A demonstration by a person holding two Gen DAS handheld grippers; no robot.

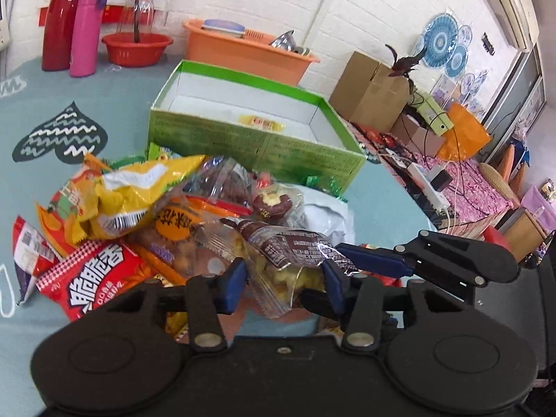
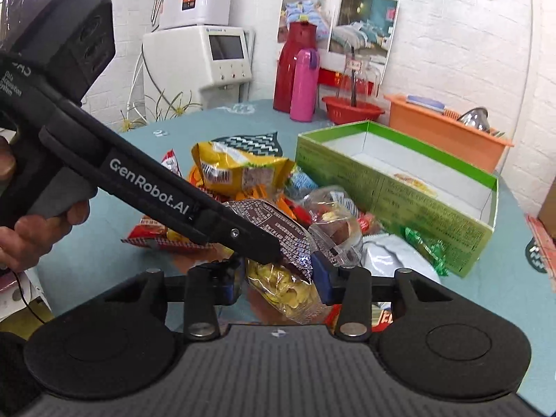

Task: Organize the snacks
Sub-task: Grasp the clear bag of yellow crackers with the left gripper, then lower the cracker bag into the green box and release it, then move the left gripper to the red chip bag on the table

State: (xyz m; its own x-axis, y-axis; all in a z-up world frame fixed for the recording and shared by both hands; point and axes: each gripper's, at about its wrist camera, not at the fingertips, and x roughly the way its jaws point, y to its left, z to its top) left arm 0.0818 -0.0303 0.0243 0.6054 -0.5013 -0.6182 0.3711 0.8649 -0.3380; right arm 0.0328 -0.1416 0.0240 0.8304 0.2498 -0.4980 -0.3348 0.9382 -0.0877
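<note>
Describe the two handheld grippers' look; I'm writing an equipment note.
Both are matte black with blue finger pads on slotted linkages with silver rivets. The left gripper, seen from the right wrist view, has a long bar lettered "GenRobot.AI" in white and a grey trigger. No sleeves show.

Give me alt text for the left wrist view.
Both grippers, left and right, close on a clear plastic packet of yellow snacks with a brown label atop a pile of snack bags. An open green cardboard box, nearly empty, stands behind on the teal tablecloth.
</note>
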